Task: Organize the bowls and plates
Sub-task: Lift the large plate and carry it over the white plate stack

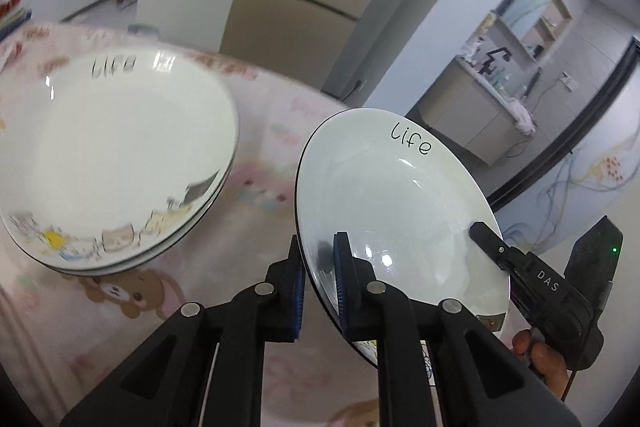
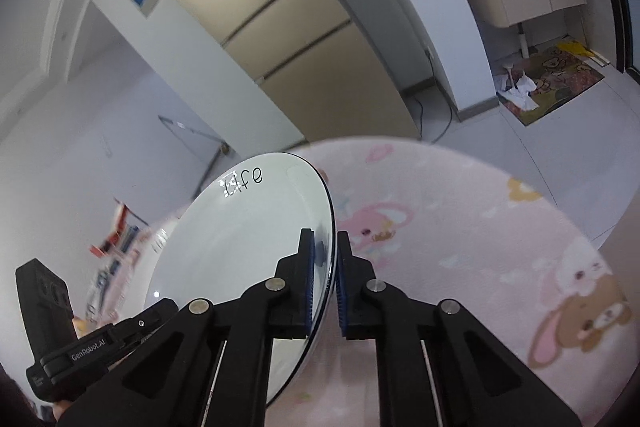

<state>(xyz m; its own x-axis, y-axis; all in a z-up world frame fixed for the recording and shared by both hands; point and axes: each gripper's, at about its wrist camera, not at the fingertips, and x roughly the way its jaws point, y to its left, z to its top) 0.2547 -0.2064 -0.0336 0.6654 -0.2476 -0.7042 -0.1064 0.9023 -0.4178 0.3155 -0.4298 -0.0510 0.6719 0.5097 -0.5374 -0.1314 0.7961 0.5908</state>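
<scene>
Your left gripper (image 1: 320, 283) and right gripper (image 2: 324, 279) both clamp opposite rim edges of one white "Life" plate (image 1: 400, 203), held tilted above the pink cartoon tablecloth (image 2: 460, 227), "Life" lettering on the far rim. A stack of matching plates (image 1: 112, 155) lies flat, left of your left gripper.

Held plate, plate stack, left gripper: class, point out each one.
held plate (image 1: 400, 195), left wrist view, on its inner well.
plate stack (image 1: 112, 147), left wrist view, top plate's centre.
left gripper (image 1: 320, 287), left wrist view, between fingertips.
</scene>
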